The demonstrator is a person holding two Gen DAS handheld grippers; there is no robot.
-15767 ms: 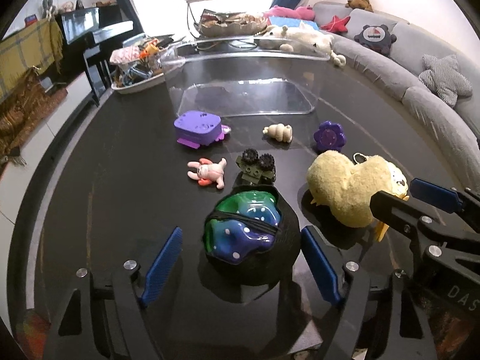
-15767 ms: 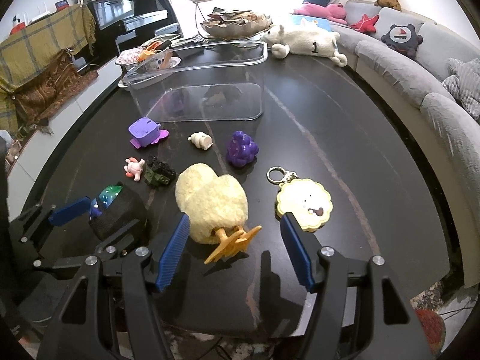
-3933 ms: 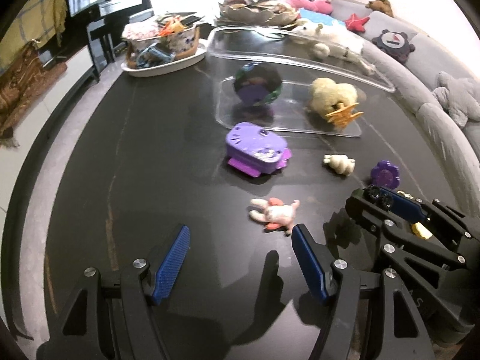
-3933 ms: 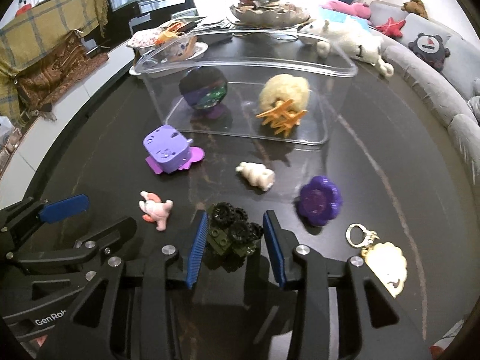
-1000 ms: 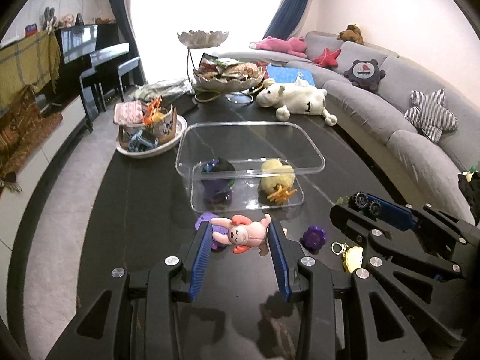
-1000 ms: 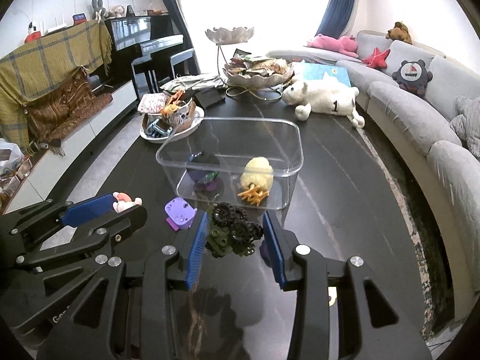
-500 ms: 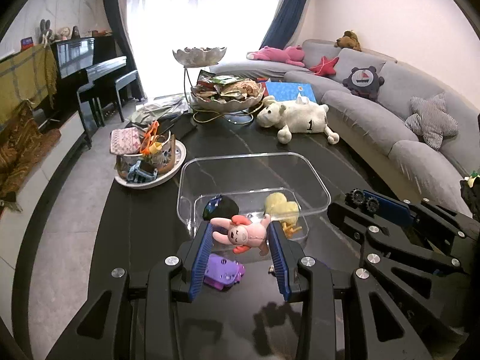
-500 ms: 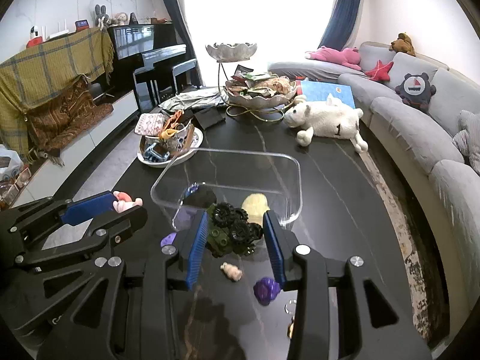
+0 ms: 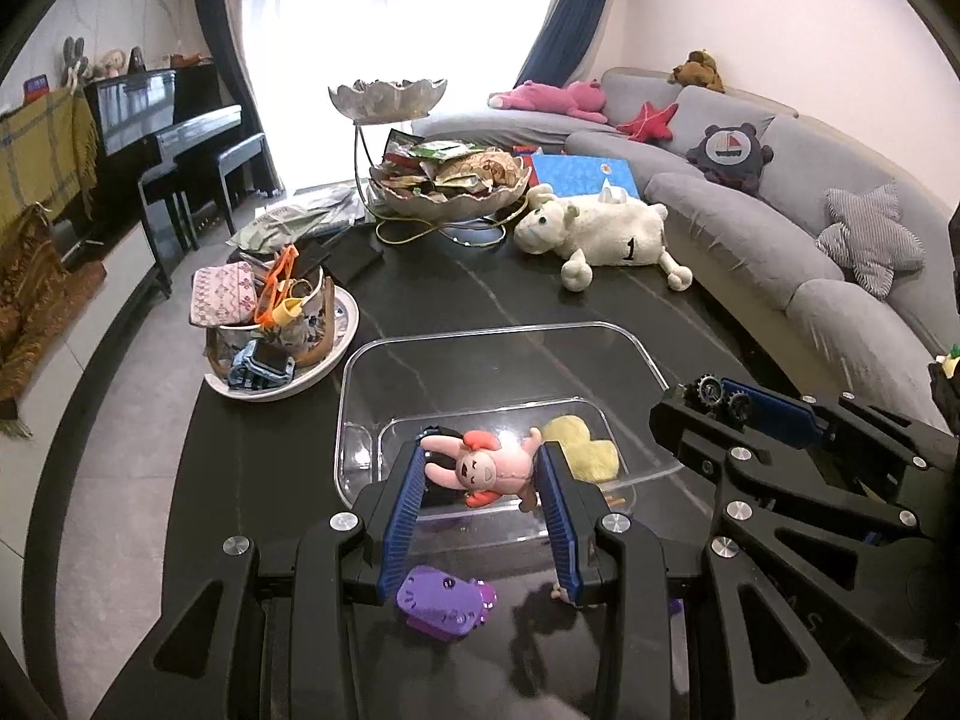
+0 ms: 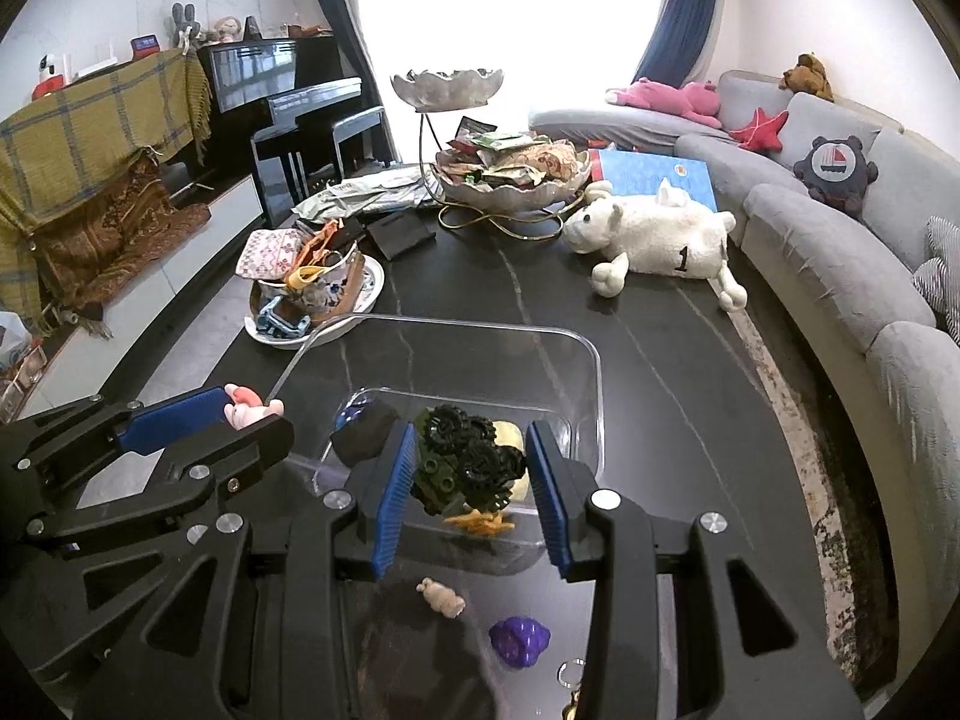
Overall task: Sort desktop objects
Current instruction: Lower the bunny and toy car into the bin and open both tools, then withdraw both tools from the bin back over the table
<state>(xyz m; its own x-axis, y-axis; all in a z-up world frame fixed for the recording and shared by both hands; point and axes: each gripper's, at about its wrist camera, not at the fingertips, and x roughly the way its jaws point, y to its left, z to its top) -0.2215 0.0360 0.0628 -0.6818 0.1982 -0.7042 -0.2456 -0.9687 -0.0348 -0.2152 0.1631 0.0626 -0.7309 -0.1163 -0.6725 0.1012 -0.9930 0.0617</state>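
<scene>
The left gripper (image 9: 480, 474) is clamped narrowly on a small pink rubber bunny figure (image 9: 480, 468), its blue pads pressing the toy from both sides and carrying it in the air over the near end of the clear plastic rectangular bin (image 9: 498, 348). The right gripper (image 10: 471, 468) is likewise closed on a dark green toy vehicle with black knobbly wheels (image 10: 468, 462), held above the near part of the same bin. Inside the bin lie a fluffy yellow plush chick (image 9: 585, 450) on the right and a dark round ball (image 10: 363, 429) on the left. On the black marble table (image 10: 660, 372), nearer than the bin, rest a purple plastic box-shaped toy (image 9: 444, 600), a small cream figurine (image 10: 441, 597) and a purple flower-shaped toy (image 10: 519, 639). Far beyond the bin lies a white plush sheep (image 9: 594, 228).
</scene>
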